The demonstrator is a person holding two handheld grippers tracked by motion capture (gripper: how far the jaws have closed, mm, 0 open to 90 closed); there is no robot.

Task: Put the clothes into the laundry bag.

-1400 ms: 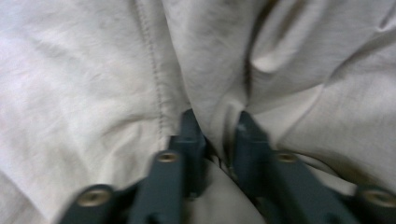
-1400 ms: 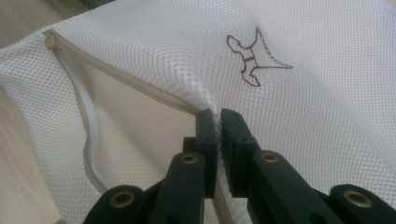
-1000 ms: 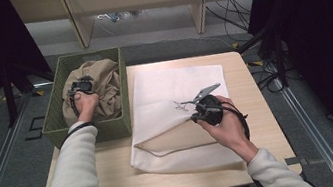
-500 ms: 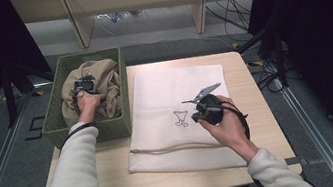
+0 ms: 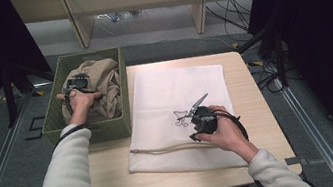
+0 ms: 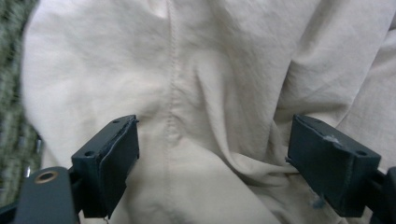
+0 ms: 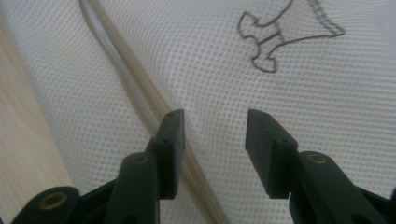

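Wooden table [image 5: 118,182], pale top. On it my white mesh bag [image 5: 179,91] lies flat and rectangular, covering most of the middle and right of the tabletop, with a drawstring cord [image 5: 163,149] running across near its 6 o'clock edge and a small dark line-drawn logo [image 5: 181,117] near its centre. At 9 o'clock from the bag, touching the table's left edge, sits a green woven basket [image 5: 52,122], holding a crumpled beige garment [image 5: 105,85].

My right gripper [image 5: 195,125] sits on the bag just at 3 o'clock of the logo. Its jaws have just been opening and now stand apart with nothing clamped; mesh lies under the gap.
My left gripper [image 5: 76,82] is down in the basket on the garment. Its jaws have just been opening too, now spread wide, cloth bulging between but the pads not pressing it.

High view gives the whole layout, basket, table and both sleeves. The right gripper view [image 7: 214,140] shows the fine honeycomb mesh weave, the cord [image 7: 140,93] passing just beside one jaw, and the logo [image 7: 280,37] at 1 o'clock. The left gripper view [image 6: 212,154] shows the garment's stitched seam [image 6: 172,70] running 12 to 6, soft folds, and a strip of basket weave [image 6: 14,121] at 9 o'clock.
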